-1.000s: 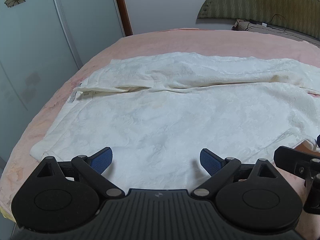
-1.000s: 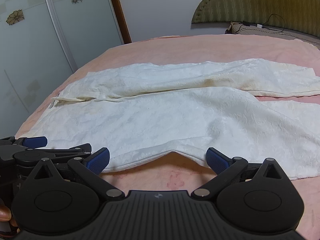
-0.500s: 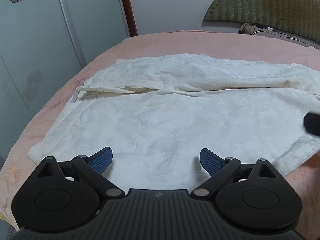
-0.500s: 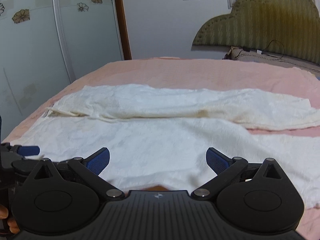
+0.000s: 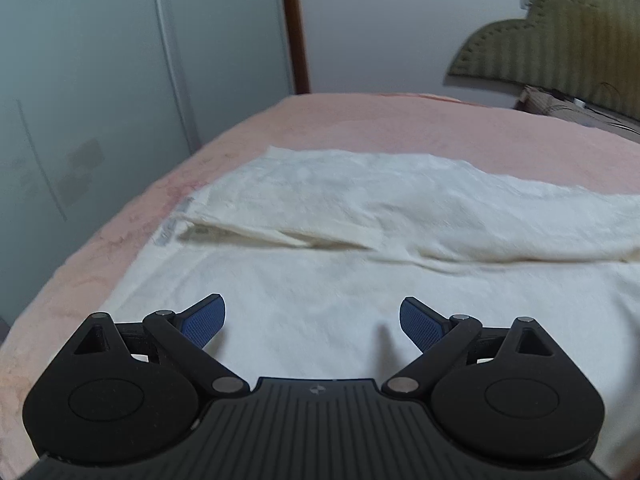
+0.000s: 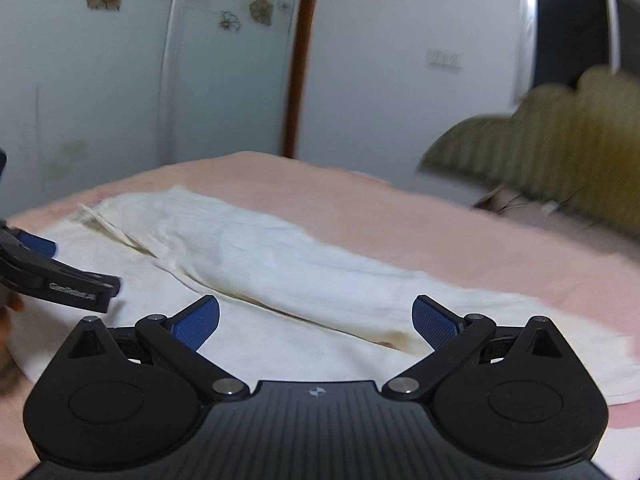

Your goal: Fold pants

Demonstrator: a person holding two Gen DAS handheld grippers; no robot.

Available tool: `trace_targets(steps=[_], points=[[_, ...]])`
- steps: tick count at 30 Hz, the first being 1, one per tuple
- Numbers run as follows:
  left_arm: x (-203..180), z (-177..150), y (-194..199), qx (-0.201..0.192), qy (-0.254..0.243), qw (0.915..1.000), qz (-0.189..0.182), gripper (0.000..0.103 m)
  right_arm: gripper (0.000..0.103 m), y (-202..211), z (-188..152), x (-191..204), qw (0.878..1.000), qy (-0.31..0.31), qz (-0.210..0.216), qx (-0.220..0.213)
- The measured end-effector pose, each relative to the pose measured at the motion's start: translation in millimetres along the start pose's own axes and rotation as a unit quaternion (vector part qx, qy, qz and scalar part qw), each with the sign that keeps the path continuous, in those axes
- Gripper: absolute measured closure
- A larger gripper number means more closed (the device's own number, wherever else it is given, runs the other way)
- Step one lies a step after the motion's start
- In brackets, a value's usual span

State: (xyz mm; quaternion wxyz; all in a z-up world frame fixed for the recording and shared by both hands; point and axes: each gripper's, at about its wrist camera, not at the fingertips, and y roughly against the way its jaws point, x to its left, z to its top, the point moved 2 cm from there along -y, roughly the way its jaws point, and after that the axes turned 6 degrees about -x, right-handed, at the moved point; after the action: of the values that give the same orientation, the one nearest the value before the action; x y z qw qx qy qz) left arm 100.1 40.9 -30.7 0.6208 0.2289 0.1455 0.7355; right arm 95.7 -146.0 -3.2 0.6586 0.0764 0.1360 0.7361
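Note:
White pants [image 5: 360, 240] lie spread flat on a pink bed [image 5: 400, 128], waist to the left, legs running right. In the right wrist view the pants [image 6: 280, 272] show with the far leg lying along the near one. My left gripper [image 5: 312, 320] is open and empty, low over the near waist part of the pants. My right gripper [image 6: 316, 320] is open and empty, low over the near leg. The left gripper's finger [image 6: 60, 284] shows at the left edge of the right wrist view.
Frosted sliding doors with flower prints [image 5: 100, 80] stand past the bed's left edge. A green padded headboard [image 6: 560, 140] and a pillow with cables [image 5: 572, 108] are at the far right. A brown door frame [image 5: 296, 28] stands behind the bed.
Both grippers have dropped lower and moved forward over the pants, tilting up so more wall shows. The right gripper has swung its view rightward. Both stay open.

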Motion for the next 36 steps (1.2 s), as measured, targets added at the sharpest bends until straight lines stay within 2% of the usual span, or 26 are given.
trace_targets(steps=[2,4,7,11,15,19,21,22,23,25,26,27,29,32,34,36], points=[[2.2,1.4,-11.7,-0.011,-0.011,0.9995,0.026,0.007,0.000,-24.1,9.5,-6.2,1.000,0.004,0.014,0.001],[4.1,-0.2,-21.6,-0.012,-0.019,0.9988,0.043,0.007,0.000,-51.3,22.1,-5.0,0.999,0.036,0.025,0.004],[6.7,-9.0,-33.9,0.006,-0.019,0.9992,0.035,0.006,0.000,-99.4,41.4,-0.7,0.994,0.091,0.059,0.001],[8.2,-17.8,-38.9,0.010,-0.014,0.9993,0.033,0.001,0.000,-174.6,60.6,10.6,0.987,0.124,0.091,0.046],[6.1,-21.1,-38.5,0.004,-0.016,0.9993,0.032,0.000,0.000,-234.4,64.6,24.6,0.982,0.138,0.100,0.076],[8.1,-21.8,-40.0,0.003,-0.008,0.9997,0.024,0.000,0.001,-276.9,64.6,24.6,0.975,0.114,0.159,0.103],[10.2,-21.6,-41.8,0.007,0.001,0.9998,0.017,0.000,0.011,-294.3,62.8,21.3,0.970,0.088,0.190,0.125],[11.3,-21.4,-42.9,0.009,0.006,0.9998,0.014,0.000,0.023,-302.8,61.4,18.2,0.966,0.073,0.203,0.140],[12.3,-21.2,-43.6,0.010,0.010,0.9998,0.011,0.000,0.042,-310.7,59.2,15.6,0.963,0.058,0.211,0.154],[13.9,-20.9,-44.7,0.012,0.016,0.9998,0.007,0.000,0.054,-317.3,54.6,12.6,0.962,0.039,0.218,0.162],[14.6,-20.6,-45.4,0.013,0.019,0.9997,0.006,0.000,0.067,-316.1,53.4,12.4,0.962,0.040,0.221,0.155],[14.9,-20.3,-45.5,0.013,0.021,0.9997,0.004,0.000,0.073,-312.7,52.7,12.5,0.963,0.043,0.222,0.146],[16.7,-19.6,-45.6,0.012,0.024,0.9996,-0.003,0.004,0.082,-300.6,51.4,17.4,0.967,0.063,0.214,0.122],[32.6,-15.0,-42.7,0.007,0.068,0.9975,-0.020,0.014,0.088,-274.1,50.5,36.2,0.966,0.142,0.203,0.074],[50.4,-6.5,-42.3,0.010,0.122,0.9920,-0.030,0.018,0.091,-249.9,49.0,50.6,0.957,0.204,0.203,0.043],[70.8,5.9,-47.9,0.020,0.185,0.9818,-0.036,0.017,0.093,-229.0,43.1,64.8,0.943,0.264,0.202,0.022]])
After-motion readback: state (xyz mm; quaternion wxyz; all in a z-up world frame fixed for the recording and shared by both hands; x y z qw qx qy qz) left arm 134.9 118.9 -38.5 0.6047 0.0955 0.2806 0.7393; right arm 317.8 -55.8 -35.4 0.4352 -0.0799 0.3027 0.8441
